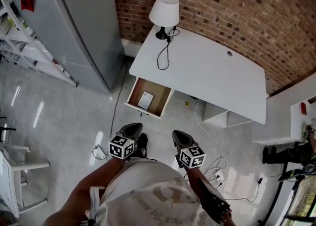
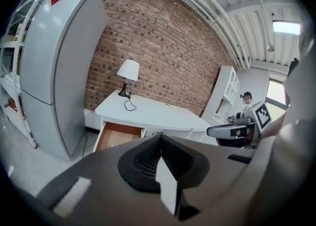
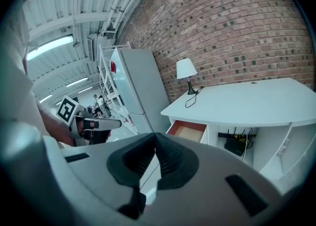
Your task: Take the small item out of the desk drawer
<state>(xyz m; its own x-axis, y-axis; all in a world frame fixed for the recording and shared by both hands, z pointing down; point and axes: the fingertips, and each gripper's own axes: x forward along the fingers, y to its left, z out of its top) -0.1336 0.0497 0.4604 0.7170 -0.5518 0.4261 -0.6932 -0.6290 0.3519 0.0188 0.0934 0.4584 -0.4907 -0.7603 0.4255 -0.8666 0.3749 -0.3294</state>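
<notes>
**Approach to the open drawer, both jaws closed**

The bench [image 1: 212, 76] stands against the brick wall, a lamp [image 1: 164, 12] at its far left corner. Under the bench's left end the drawer [image 1: 132, 97] is pulled out. The item [image 1: 145, 100], a small flat white piece, lies on the drawer's brown floor, apart from the walls.

The left gripper [image 1: 136, 127] and right gripper [image 1: 178, 134] are held side by side close to the person's body, well short of the drawer, both pointing toward it and slightly down. Each gripper's own view shows its jaws pressed together at the tips with nothing between them.

With the drawer already out, the step in hand looks like the approach; the pick itself is not yet begun. The left gripper sits more nearly in line with the drawer, so it seems the likelier one to reach in. The next move calls for closing the gap, spreading the jaws before they enter, and coming down over the item from above. The piece looks thin, so the tips would have to catch its edges low against the drawer floor.
</notes>
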